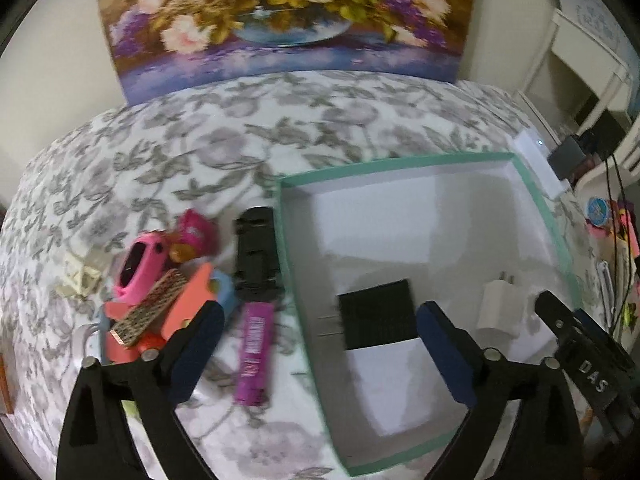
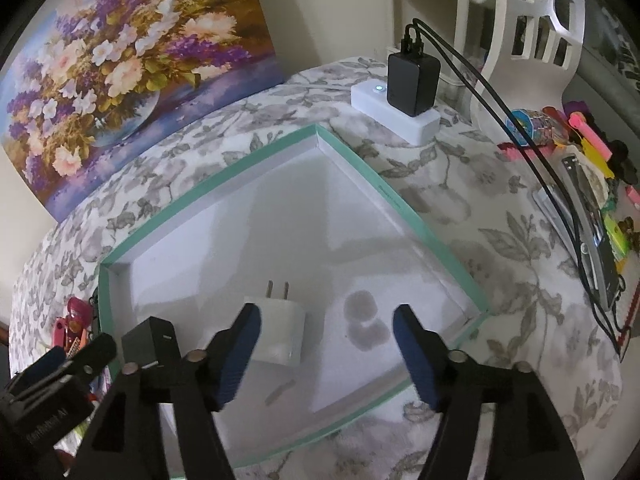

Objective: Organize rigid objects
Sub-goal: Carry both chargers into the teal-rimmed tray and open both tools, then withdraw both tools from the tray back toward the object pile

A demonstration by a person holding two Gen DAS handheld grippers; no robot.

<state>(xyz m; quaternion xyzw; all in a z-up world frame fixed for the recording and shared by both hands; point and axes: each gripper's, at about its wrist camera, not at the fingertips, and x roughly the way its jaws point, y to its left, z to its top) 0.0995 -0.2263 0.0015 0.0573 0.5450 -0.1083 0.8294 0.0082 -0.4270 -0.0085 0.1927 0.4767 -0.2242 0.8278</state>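
A teal-rimmed white box (image 1: 400, 163) lies open on the floral cloth. On its floor lie a black charger (image 1: 376, 314) and a white charger (image 1: 496, 304). My left gripper (image 1: 320, 338) hangs open over the box's left wall, and the black charger lies free between its fingers. In the right wrist view my right gripper (image 2: 326, 340) is open above the box (image 2: 224, 184). The white charger (image 2: 280, 328) rests on the floor beside its left finger, untouched by the other, with the black charger (image 2: 148, 340) further left. Left of the box sits a pile: a pink band (image 1: 138, 268), coral pieces (image 1: 192, 300), a black clip (image 1: 256, 256) and a magenta strip (image 1: 254, 356).
A white power strip (image 2: 400, 114) with a black adapter (image 2: 412, 80) and cables stands behind the box's far corner. A flower painting (image 1: 280, 12) leans on the wall. Colourful clutter (image 2: 592, 184) and a white chair (image 2: 536, 28) crowd the right side.
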